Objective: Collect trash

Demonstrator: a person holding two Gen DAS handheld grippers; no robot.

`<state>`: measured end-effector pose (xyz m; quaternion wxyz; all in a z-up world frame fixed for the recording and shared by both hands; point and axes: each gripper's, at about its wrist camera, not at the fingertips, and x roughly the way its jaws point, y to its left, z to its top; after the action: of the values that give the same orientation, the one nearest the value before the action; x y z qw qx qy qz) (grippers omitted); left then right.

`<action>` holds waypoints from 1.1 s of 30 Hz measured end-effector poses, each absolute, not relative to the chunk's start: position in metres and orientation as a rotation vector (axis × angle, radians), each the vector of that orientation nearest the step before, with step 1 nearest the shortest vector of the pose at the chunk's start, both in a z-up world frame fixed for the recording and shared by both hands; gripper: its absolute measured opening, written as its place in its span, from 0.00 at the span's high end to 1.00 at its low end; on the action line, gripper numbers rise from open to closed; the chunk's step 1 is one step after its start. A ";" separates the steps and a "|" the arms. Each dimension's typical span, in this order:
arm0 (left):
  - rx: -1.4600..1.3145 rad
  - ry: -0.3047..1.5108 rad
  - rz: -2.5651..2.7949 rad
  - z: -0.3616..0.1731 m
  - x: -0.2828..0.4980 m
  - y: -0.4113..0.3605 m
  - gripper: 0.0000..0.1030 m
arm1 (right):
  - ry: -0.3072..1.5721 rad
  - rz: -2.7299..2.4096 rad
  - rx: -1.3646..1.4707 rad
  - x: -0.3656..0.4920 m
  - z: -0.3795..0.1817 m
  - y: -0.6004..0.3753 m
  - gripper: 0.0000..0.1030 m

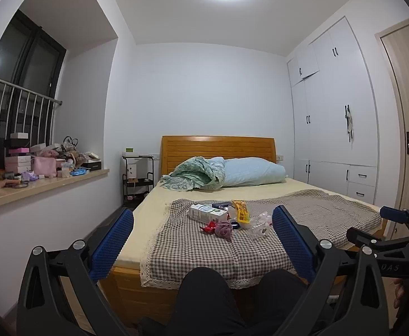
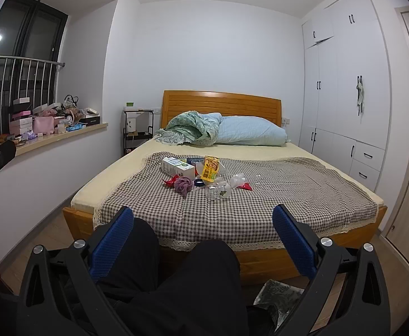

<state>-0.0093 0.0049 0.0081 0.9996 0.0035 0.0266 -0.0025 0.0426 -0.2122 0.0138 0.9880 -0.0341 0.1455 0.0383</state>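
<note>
A small heap of trash lies on the checked cloth (image 2: 260, 204) in the middle of the bed. It holds a white milk carton (image 1: 207, 213) (image 2: 178, 166), a yellow snack packet (image 1: 239, 210) (image 2: 210, 169), red wrappers (image 1: 208, 227) (image 2: 171, 180), a purple fabric wad (image 1: 224, 229) (image 2: 184, 184) and crumpled clear plastic (image 1: 259, 225) (image 2: 218, 190). My left gripper (image 1: 203, 211) and right gripper (image 2: 203, 211) are both open and empty. They are held well short of the bed, above a person's dark-trousered knees (image 2: 176, 266).
A pillow (image 2: 252, 133) and a green quilt (image 2: 193, 127) lie at the wooden headboard. A cluttered windowsill (image 2: 50, 131) and a black trolley (image 2: 137, 131) stand left; white wardrobes (image 2: 344, 84) and a door stand right. A patterned plastic-wrapped item (image 2: 277, 294) lies on the floor.
</note>
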 end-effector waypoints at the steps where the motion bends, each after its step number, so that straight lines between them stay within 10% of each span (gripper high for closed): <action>1: 0.013 0.053 -0.003 0.005 -0.009 0.001 0.07 | 0.291 0.076 -0.068 0.043 0.013 -0.212 0.07; 33: 0.043 0.059 -0.011 0.007 -0.010 -0.004 0.07 | 0.296 0.082 -0.067 0.044 0.010 -0.212 0.07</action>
<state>-0.0100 -0.0038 0.0070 0.9993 0.0214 0.0297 -0.0054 0.0438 -0.2124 0.0098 0.9877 -0.0333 0.1475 0.0408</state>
